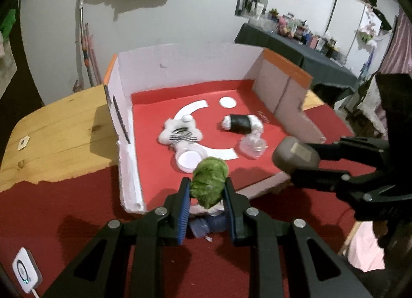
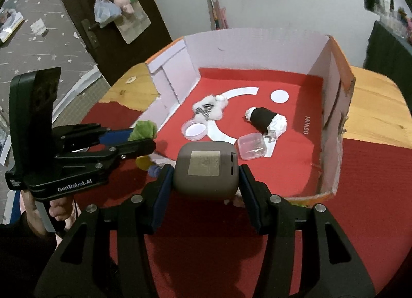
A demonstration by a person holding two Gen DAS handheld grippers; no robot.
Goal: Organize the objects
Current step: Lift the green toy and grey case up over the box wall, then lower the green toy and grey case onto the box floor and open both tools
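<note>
Green plush (image 1: 209,184) sits clamped in our left gripper (image 1: 207,195) jaws, held above the near edge of the box (image 1: 180,66); grey case (image 2: 205,170) is clamped in our right gripper (image 2: 204,177) jaws, also at the box's near edge. Inside the box on its red floor we see a striped plush (image 1: 180,134), a black-and-white roll (image 1: 240,123), a round lid (image 1: 189,160) and a clear container (image 1: 252,146). Box rests on the surface (image 1: 64,130), partly on red cloth (image 1: 77,207).
</note>
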